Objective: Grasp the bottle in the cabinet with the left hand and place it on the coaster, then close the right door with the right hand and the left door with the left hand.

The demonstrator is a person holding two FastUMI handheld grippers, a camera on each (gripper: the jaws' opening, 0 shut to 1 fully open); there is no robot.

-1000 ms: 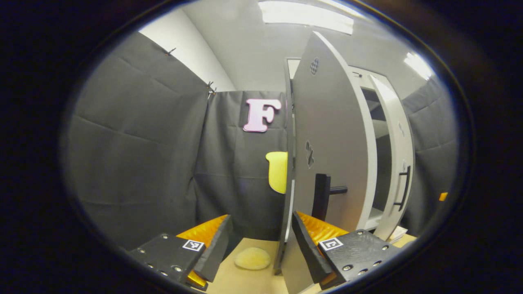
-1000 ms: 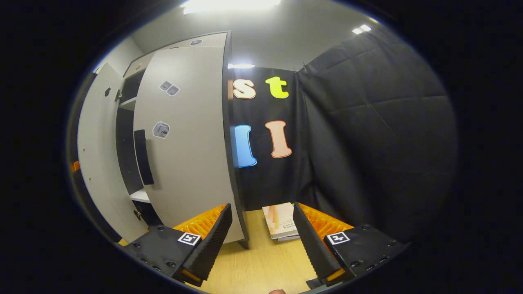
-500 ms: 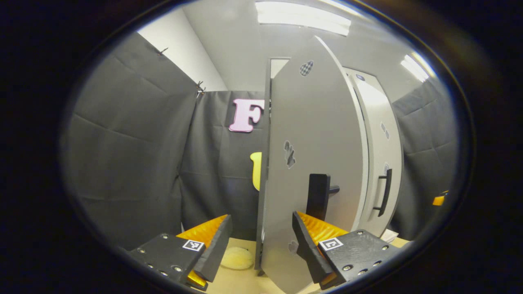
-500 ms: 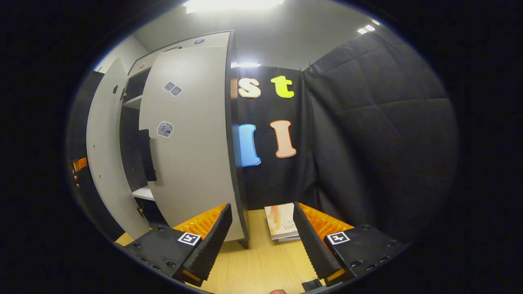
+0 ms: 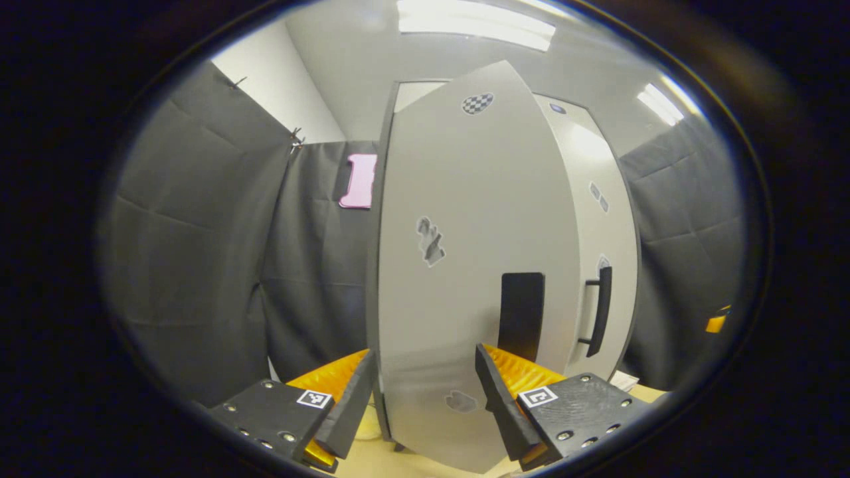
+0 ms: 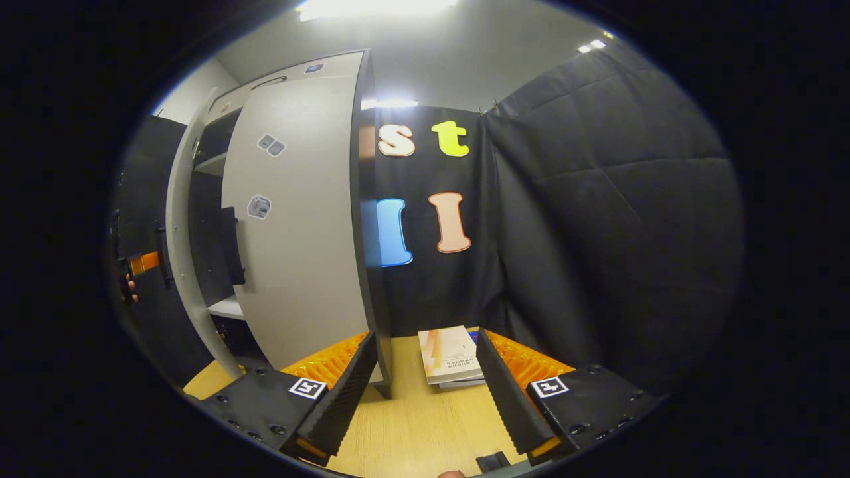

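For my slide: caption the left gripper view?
Open left gripper facing the grey left cabinet door, nearly shut.

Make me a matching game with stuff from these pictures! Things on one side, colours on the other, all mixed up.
Things:
1. left door
2. door handle
3. table
4. finger pads of the right gripper

Colours:
A. orange
B. light wood
C. black
D. pale grey

Pairs: 1-D, 2-C, 3-B, 4-A
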